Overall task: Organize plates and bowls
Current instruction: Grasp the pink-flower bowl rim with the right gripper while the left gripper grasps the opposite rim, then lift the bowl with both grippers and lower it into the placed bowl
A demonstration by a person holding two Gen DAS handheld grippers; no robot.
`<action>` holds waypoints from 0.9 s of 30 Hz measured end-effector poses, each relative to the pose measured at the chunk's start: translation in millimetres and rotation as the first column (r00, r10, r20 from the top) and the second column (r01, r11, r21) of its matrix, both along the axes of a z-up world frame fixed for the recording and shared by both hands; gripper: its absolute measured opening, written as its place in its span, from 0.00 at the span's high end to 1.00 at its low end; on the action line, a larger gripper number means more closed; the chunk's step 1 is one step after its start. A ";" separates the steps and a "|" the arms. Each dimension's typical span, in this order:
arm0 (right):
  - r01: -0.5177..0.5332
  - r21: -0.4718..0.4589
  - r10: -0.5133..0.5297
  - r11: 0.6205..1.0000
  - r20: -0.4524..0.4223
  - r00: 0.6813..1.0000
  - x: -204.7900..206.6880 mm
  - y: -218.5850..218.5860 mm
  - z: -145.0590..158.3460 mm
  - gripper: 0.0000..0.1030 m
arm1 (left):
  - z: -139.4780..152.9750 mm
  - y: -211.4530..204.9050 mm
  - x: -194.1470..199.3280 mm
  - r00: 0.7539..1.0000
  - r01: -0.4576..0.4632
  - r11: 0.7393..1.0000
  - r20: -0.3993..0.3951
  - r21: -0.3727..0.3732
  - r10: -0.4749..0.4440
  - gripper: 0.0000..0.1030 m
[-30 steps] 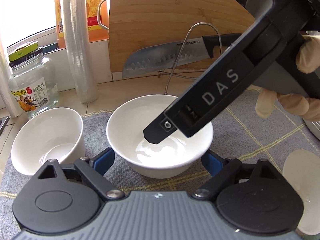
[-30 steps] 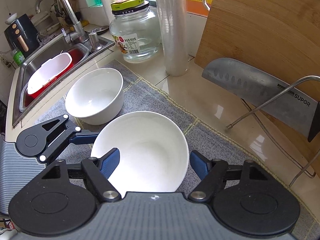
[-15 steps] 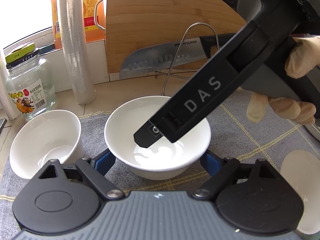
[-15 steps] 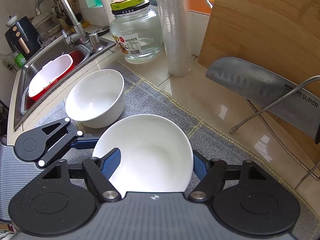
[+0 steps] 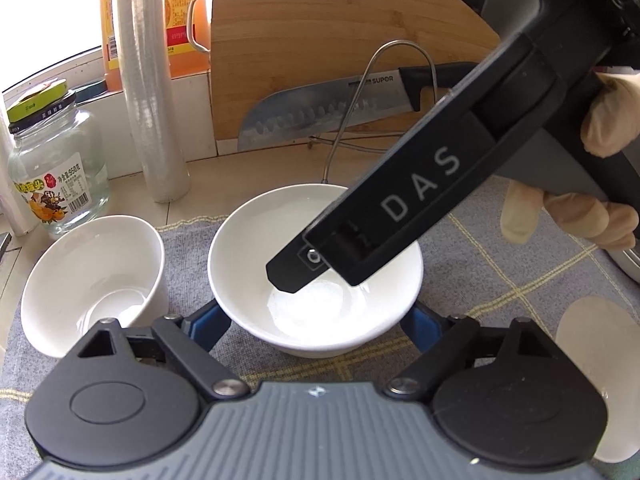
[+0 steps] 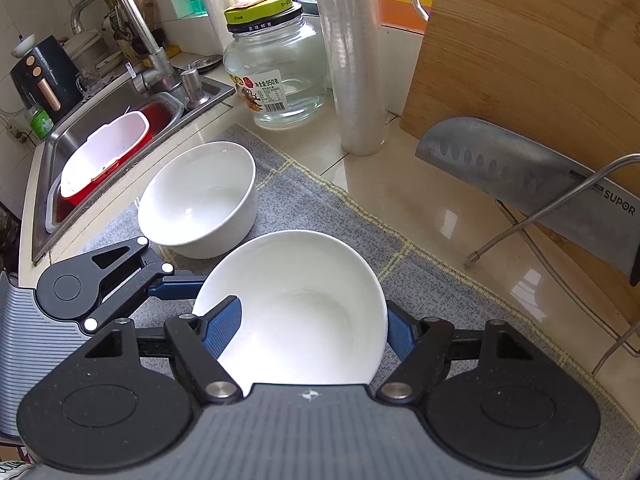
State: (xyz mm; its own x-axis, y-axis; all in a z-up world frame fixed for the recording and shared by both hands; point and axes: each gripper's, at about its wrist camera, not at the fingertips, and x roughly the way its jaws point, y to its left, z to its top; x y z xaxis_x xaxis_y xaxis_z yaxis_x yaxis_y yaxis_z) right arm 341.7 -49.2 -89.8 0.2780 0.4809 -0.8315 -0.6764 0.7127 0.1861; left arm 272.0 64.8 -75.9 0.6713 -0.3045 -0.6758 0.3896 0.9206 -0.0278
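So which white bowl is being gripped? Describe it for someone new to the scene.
On the grey checked cloth beside the steel sink sit two white ceramic bowls. It is the wide shallow bowl nearer the wooden cutting board, flanked by blue fingers; its neighbour, the deeper bowl, stands free.

Bright window (image 5: 48, 20) daylight, counter glare, fisheye edges, sharp

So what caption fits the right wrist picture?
Right gripper fingers straddling a white bowl on the grey mat.

Glossy white bowl (image 6: 304, 304) on woven grey cloth mat (image 6: 328, 204).
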 end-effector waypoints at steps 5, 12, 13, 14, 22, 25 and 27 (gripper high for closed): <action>-0.013 0.005 0.013 1.000 0.004 1.000 -7.1 0.5 6.8 0.22 | 7.8 0.0 -4.3 1.000 0.003 1.000 -0.011 0.014 -0.003 0.12; -0.012 0.030 0.012 0.999 -0.007 1.000 -17.4 -6.1 17.2 0.22 | 20.0 -3.3 -14.8 0.999 0.015 1.000 -0.032 0.013 -0.015 0.12; -0.012 0.034 0.012 0.999 -0.008 1.000 -19.0 -7.3 19.1 0.22 | 21.6 -3.8 -16.5 0.999 0.017 1.000 -0.036 0.008 -0.017 0.12; -0.014 0.037 0.015 0.999 -0.008 1.000 -21.1 -8.8 21.4 0.22 | 23.3 -4.6 -18.7 0.999 0.019 1.000 -0.037 0.006 -0.019 0.12; -0.022 0.052 0.021 0.998 0.007 1.000 -41.7 -20.8 39.2 0.22 | 37.2 -10.9 -39.4 0.999 0.043 0.999 -0.028 0.011 -0.042 0.12; -0.021 0.053 0.020 0.998 0.020 1.000 -51.8 -25.4 46.2 0.22 | 41.8 -12.9 -46.6 0.999 0.048 0.999 -0.024 0.008 -0.048 0.12; -0.022 0.054 0.020 0.998 0.028 0.999 -57.8 -29.0 50.2 0.22 | 45.2 -14.3 -52.1 0.998 0.053 0.999 -0.019 0.009 -0.053 0.12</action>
